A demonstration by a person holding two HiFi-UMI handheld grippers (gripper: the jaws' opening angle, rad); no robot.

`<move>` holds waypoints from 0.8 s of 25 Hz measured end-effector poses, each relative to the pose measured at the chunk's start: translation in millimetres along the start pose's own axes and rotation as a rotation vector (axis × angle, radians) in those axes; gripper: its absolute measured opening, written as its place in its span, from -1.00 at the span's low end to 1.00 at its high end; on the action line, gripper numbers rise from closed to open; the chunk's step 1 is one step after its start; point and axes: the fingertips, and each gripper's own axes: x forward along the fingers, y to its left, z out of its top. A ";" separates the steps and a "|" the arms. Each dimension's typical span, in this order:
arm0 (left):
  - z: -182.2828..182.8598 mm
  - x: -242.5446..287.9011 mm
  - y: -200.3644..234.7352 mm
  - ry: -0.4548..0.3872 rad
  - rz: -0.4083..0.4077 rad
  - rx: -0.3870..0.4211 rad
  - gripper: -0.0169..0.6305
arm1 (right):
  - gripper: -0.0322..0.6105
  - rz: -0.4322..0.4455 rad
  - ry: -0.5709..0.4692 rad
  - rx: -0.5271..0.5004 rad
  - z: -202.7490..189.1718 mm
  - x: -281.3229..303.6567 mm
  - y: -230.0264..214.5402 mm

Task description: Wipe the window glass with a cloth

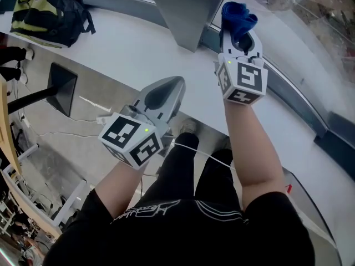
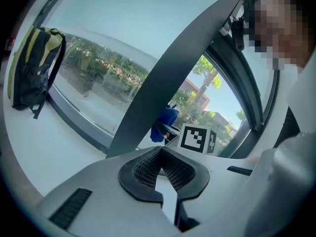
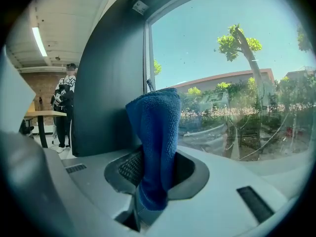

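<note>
Right hand-held gripper (image 1: 239,42): clamped on the blue cloth (image 3: 157,127), raised over the white sill (image 1: 127,43) with its jaws pointing at the window.
Cloth: a folded wad standing up out of the right jaws and well past their tips, so soft fabric leads rather than plastic.
Window glass (image 3: 237,83): straight ahead of the right hand-held gripper and off to its right. The dark pillar (image 3: 113,83) stands just to its left.
Contact: the cloth looks close to the pane, but I cannot tell whether it touches it.
Left hand-held gripper (image 2: 160,157): jaws pressed together with nothing between them, held low and well back from the glass, behind and to the left of the right one.
Backpack (image 1: 47,13): on the sill far to the left of both hand-held grippers, out of the way.
Step in hand: probably bringing the cloth to the pane to start a stroke.
Doing it well: press only the free end of the cloth flat on the glass, use light and even pressure, and overlap the passes outward from the pillar edge.
Risk: if the wad folds over, the hard jaw tips could scrape the pane. A loose grip could let the cloth slip out.
</note>
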 end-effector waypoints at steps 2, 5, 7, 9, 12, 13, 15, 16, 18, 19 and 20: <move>0.5 4.4 -3.7 0.005 -0.004 -0.001 -0.93 | -0.61 -0.004 0.001 -0.003 -0.8 -3.1 -5.3; 0.3 12.5 -13.5 0.011 -0.017 0.011 -0.93 | -0.61 -0.027 -0.002 0.018 -3.3 -13.2 -22.0; -3.0 20.0 -22.3 0.017 -0.022 0.022 -0.93 | -0.61 -0.037 -0.007 0.024 -5.0 -22.5 -34.9; -7.6 29.4 -31.0 0.025 -0.026 0.028 -0.93 | -0.61 -0.042 -0.010 0.026 -7.7 -31.4 -47.2; -18.3 46.0 -44.7 0.049 -0.047 0.027 -0.93 | -0.61 -0.064 -0.008 0.035 -17.0 -48.8 -68.2; -22.4 52.0 -51.7 0.058 -0.060 0.031 -0.93 | -0.61 -0.077 -0.007 0.037 -20.3 -56.4 -77.8; -31.0 64.4 -70.3 0.073 -0.083 0.052 -0.93 | -0.61 -0.100 -0.008 0.046 -25.3 -73.4 -100.4; -35.8 70.4 -80.8 0.082 -0.092 0.066 -0.93 | -0.61 -0.110 -0.009 0.052 -27.1 -82.3 -112.1; -46.3 81.7 -100.3 0.103 -0.110 0.078 -0.93 | -0.61 -0.128 -0.013 0.061 -30.2 -100.3 -133.8; -51.5 86.9 -109.1 0.114 -0.118 0.074 -0.93 | -0.61 -0.139 -0.013 0.062 -31.5 -109.5 -144.2; -56.3 92.1 -117.7 0.124 -0.126 0.068 -0.93 | -0.61 -0.150 -0.014 0.062 -32.6 -118.9 -154.9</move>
